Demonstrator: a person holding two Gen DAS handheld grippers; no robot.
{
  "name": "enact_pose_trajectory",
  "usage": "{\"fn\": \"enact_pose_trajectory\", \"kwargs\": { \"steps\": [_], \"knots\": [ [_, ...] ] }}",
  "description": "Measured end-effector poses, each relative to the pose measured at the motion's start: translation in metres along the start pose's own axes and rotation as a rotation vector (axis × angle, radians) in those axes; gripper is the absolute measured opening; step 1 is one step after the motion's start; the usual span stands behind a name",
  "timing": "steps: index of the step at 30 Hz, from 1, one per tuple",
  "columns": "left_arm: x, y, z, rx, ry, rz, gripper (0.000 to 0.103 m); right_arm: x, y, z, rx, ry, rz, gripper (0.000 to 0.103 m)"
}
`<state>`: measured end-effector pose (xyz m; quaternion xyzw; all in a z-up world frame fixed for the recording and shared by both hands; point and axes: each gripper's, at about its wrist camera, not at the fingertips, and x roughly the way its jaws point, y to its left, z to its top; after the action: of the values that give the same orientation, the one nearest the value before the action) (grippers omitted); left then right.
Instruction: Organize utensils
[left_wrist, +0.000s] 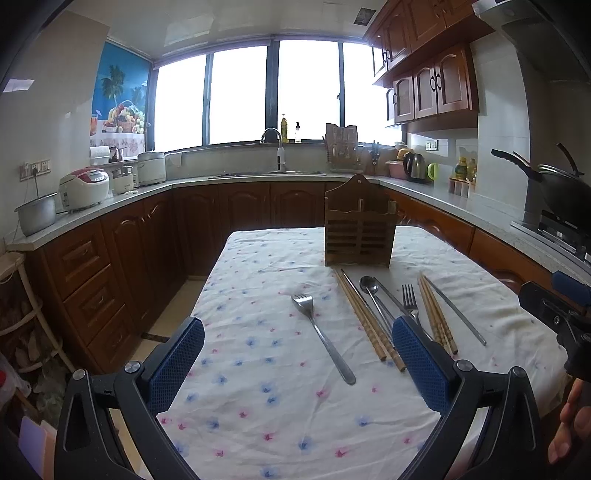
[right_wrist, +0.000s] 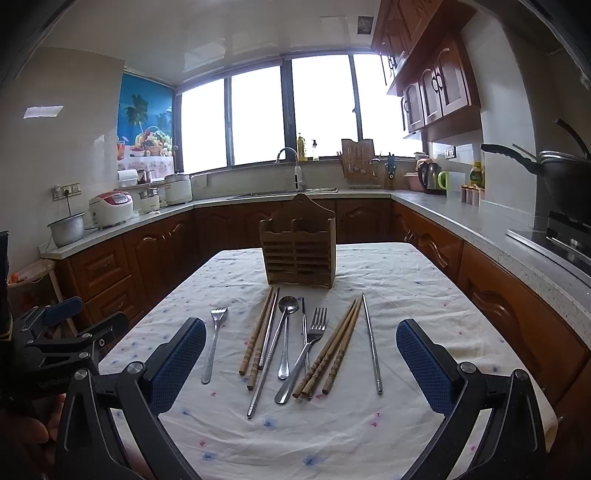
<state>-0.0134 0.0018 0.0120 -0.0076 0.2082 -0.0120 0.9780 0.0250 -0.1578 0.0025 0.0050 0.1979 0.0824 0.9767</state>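
A wooden utensil holder (left_wrist: 360, 230) (right_wrist: 300, 254) stands upright at the far middle of the table. In front of it lie a lone fork (left_wrist: 322, 338) (right_wrist: 214, 341), wooden chopsticks (left_wrist: 369, 321) (right_wrist: 258, 336), a spoon (right_wrist: 286, 332), a second fork (right_wrist: 306, 350), more wooden chopsticks (right_wrist: 328, 360) and metal chopsticks (right_wrist: 371, 341). My left gripper (left_wrist: 297, 350) is open and empty, above the lone fork's near end. My right gripper (right_wrist: 301, 354) is open and empty, above the middle of the utensil row.
The table wears a white flowered cloth (left_wrist: 277, 406) (right_wrist: 332, 424). Brown cabinets and a grey counter (right_wrist: 461, 218) run around it, with rice cookers at left, a sink at the back, a kettle and a wok at right.
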Motion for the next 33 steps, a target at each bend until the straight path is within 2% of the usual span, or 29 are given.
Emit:
{"fn": "enact_pose_trajectory", "kwargs": {
  "steps": [33],
  "knots": [
    [0.0021, 0.0002, -0.0009, -0.003, -0.007, -0.006, 0.102, -0.0037, 0.0021, 0.0053, -0.001, -0.003, -0.001, 0.103]
  ]
}}
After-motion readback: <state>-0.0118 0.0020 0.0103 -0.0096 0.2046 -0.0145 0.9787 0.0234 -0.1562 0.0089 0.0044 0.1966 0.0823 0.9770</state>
